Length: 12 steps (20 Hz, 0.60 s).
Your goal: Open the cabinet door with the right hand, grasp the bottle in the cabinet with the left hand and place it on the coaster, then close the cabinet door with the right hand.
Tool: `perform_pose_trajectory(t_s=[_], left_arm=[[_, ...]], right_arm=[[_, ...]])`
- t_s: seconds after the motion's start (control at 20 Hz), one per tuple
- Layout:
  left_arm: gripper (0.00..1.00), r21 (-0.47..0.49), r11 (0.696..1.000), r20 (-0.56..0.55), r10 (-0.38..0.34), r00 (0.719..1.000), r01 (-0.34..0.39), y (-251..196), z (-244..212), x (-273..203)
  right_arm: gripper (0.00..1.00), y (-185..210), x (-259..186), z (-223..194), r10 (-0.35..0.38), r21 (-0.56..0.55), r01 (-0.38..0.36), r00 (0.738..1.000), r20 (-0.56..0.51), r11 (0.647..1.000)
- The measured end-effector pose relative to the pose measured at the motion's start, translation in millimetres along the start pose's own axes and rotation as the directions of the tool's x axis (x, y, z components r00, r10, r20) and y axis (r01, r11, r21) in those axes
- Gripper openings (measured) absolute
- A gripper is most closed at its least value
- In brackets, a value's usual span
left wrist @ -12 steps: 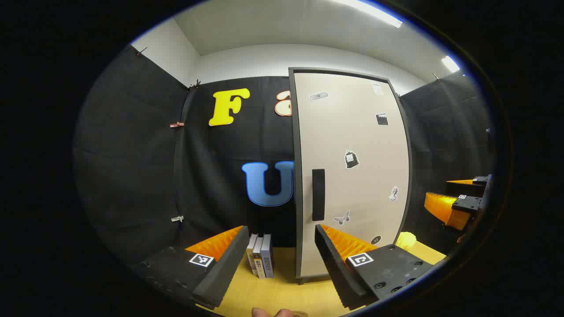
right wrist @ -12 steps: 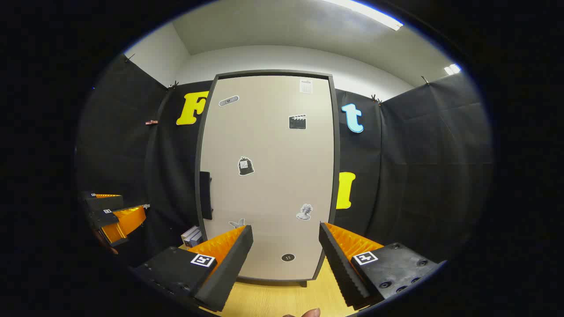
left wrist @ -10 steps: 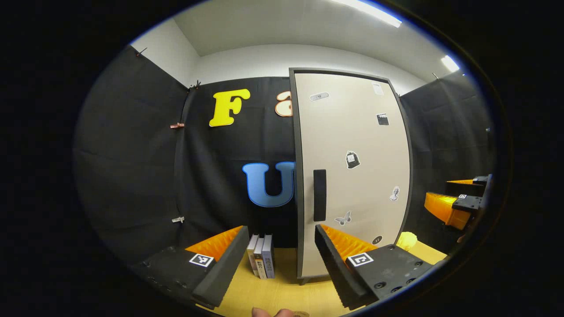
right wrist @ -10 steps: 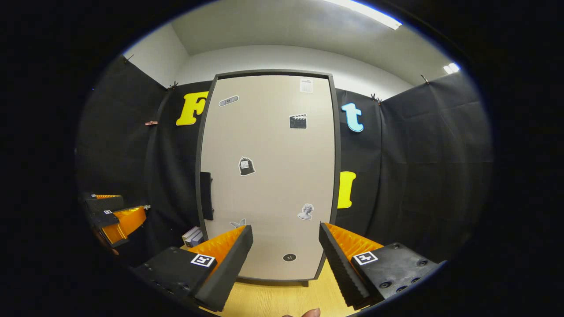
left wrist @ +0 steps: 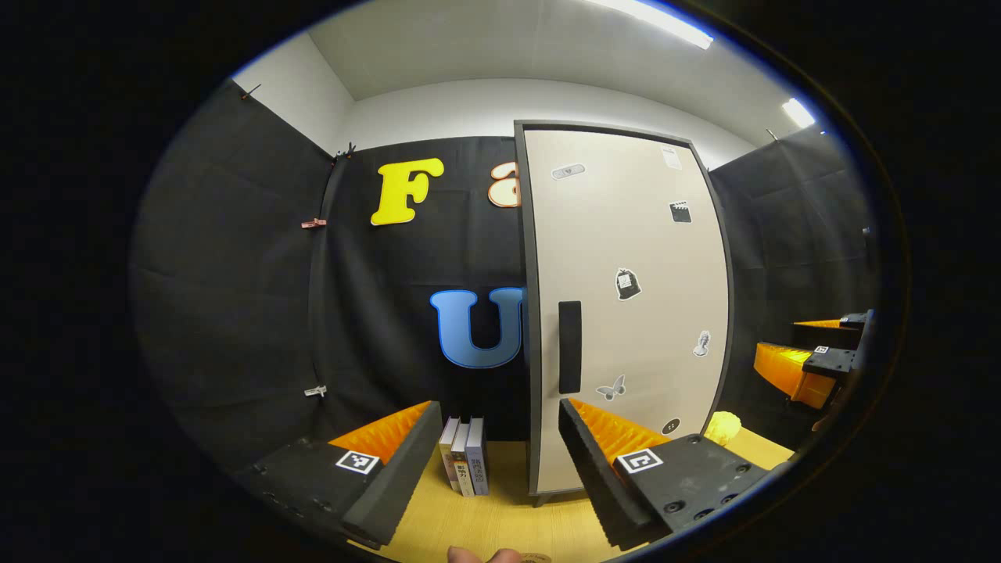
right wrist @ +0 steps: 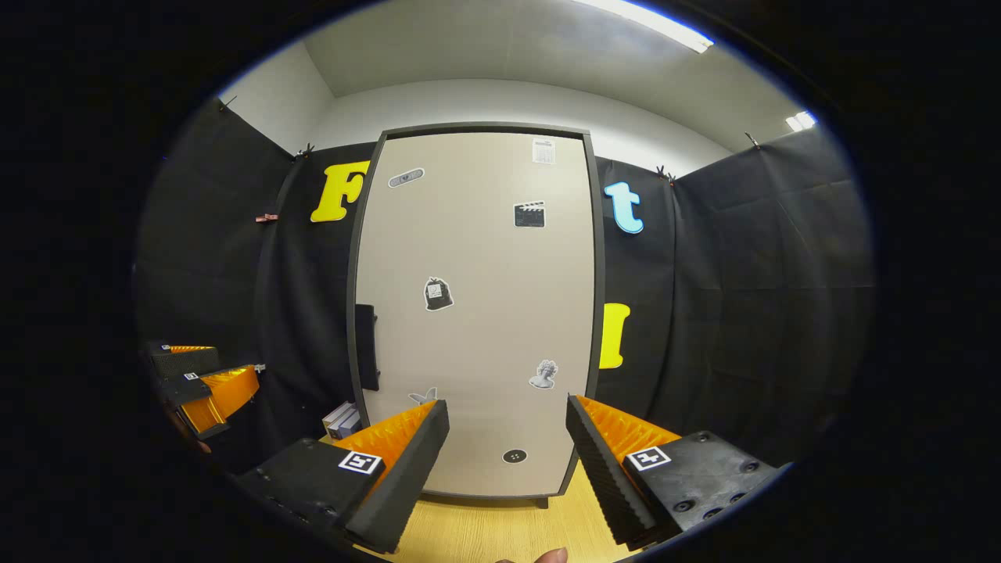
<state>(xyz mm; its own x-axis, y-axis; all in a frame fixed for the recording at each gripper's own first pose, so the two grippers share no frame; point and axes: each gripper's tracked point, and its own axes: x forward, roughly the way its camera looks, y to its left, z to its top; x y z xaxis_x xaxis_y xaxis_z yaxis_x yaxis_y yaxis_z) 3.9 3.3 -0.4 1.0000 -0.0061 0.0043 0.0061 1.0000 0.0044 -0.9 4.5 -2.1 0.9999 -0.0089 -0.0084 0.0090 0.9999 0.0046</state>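
Left hand-held gripper (left wrist: 493,453): fingers spread wide, nothing held, above the tabletop (left wrist: 500,516). Right hand-held gripper (right wrist: 507,453): likewise spread and unloaded, facing the door (right wrist: 477,313). Door closed; handle (right wrist: 365,346) at its left edge. Books (left wrist: 466,465) beside the cabinet.

Shut cabinet ahead of my left gripper

My left gripper (left wrist: 496,461) hangs with jaws wide apart above the yellow wooden tabletop (left wrist: 500,524). Ahead stands the tall beige cabinet door (left wrist: 626,313), closed, its black vertical handle (left wrist: 569,346) near the left edge. Three upright books (left wrist: 465,465) stand just left of it. The right gripper (left wrist: 813,356) shows far right.
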Motion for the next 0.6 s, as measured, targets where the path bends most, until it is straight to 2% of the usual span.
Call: perform_pose_trajectory(t_s=[0.45, 0.6], left_arm=[[0.95, 0.003, 1.000, 0.002, -0.005, 1.000, 0.005, 0.1, 1.3, -0.8], [0.95, 0.005, 1.000, -0.001, -0.002, 1.000, 0.002, 6.2, -0.9, -1.9]], right_arm=[[0.98, 1.1, -2.3, 1.2, -0.003, -0.008, 0.003, 1.000, 0.001, 1.000], [0.97, 15.3, 2.8, 4.4, 0.028, 0.001, -0.028, 1.000, 0.007, 1.000]])
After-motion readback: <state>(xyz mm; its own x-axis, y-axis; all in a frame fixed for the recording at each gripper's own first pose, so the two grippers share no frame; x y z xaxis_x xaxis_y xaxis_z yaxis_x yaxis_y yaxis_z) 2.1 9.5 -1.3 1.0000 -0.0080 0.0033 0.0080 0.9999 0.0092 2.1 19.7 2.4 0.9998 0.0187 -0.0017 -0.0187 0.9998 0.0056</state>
